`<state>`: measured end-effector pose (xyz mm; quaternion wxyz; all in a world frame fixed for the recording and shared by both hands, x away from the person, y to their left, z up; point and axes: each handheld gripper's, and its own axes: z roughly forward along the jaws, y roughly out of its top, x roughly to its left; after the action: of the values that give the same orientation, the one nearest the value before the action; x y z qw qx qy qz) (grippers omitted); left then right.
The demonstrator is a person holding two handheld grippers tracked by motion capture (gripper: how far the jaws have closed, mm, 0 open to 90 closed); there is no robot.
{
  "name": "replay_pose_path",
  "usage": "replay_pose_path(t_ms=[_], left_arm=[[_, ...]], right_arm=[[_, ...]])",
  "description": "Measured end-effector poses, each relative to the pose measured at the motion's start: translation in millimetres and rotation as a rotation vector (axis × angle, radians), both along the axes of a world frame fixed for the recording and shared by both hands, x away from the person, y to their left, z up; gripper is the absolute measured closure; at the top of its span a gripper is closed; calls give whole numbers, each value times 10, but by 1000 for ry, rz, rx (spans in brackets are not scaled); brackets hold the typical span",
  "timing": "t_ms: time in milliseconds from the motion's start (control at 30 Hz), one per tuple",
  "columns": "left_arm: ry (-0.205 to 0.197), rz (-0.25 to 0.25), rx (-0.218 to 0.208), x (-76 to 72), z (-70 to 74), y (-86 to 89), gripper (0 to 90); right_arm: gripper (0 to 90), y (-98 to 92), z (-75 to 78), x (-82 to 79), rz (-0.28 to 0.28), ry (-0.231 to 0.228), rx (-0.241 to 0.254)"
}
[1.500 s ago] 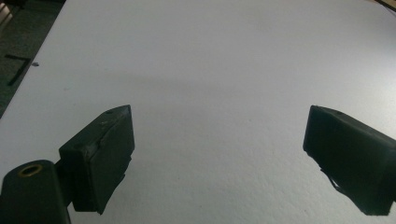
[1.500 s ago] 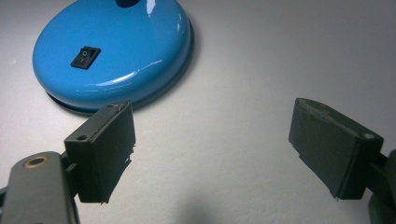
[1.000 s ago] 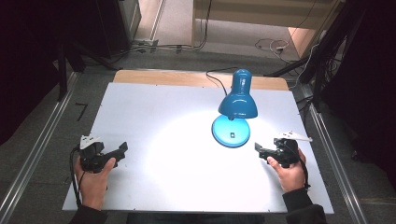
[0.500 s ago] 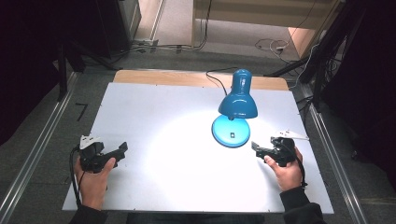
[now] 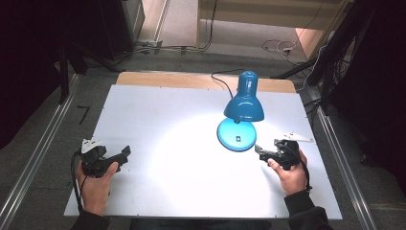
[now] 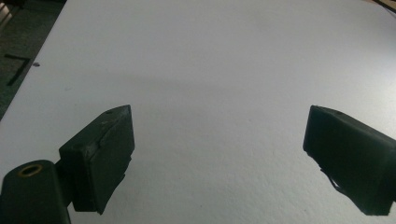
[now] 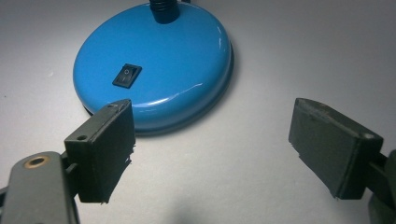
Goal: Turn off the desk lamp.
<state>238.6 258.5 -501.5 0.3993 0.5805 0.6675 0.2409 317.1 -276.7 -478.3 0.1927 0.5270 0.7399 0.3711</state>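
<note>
The blue lamp (image 5: 243, 109) lights the white table (image 5: 163, 115); both hand-held grippers gape, holding nothing.

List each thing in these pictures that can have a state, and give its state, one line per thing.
Lamp: lit, upright, shade pointing down at the table.
Rocker switch: on the lamp base, position unclear.
Left gripper: open, holding nothing, over bare table.
Right gripper: open, holding nothing, just short of the base.
</note>
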Motion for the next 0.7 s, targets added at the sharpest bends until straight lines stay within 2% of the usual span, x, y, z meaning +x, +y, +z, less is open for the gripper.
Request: replay_pose_path(t_ms=[700], left_arm=[[2,-8,-2,2,-2,-5,97]], right_arm=[[135,140,10,41,23,-1,9]])
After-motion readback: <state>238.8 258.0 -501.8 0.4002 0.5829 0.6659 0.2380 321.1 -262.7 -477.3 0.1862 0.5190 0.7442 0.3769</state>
